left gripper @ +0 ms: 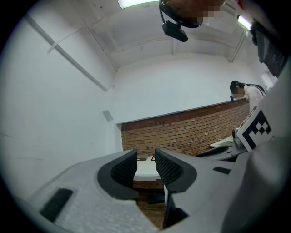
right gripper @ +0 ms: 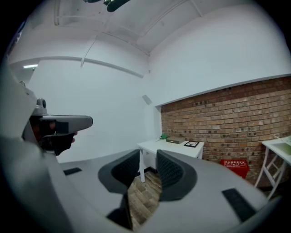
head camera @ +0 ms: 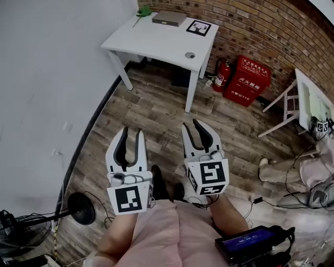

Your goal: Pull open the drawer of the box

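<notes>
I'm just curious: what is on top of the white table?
On the white table: a flat grey box, a black-framed marker card, a small green object and a round grey disc. The box's inside is hidden.

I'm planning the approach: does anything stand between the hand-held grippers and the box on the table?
Nothing visible does. Only floor lies between the left hand-held gripper, the right hand-held gripper and the table; the box sits at its far edge by the brick wall.
</notes>
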`<act>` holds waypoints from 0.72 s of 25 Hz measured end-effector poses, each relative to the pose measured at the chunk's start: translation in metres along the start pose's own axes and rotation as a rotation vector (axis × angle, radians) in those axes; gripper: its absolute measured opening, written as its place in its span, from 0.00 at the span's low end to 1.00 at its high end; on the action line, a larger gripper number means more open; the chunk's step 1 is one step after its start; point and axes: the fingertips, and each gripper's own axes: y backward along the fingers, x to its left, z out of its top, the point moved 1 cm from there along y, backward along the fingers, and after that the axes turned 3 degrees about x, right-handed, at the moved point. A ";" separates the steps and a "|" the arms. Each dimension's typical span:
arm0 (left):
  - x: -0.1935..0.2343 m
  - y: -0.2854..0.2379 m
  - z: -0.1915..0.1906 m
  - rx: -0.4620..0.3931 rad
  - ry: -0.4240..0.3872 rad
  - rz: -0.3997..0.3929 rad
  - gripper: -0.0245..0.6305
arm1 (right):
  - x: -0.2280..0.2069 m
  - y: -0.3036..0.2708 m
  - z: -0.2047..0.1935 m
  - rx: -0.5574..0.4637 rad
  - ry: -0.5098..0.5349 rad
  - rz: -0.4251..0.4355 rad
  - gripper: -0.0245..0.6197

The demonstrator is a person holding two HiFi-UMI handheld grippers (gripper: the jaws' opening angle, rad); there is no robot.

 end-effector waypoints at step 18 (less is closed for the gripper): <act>0.103 -0.179 -0.048 0.038 0.025 -0.031 0.23 | -0.024 -0.199 0.011 0.046 -0.002 -0.037 0.21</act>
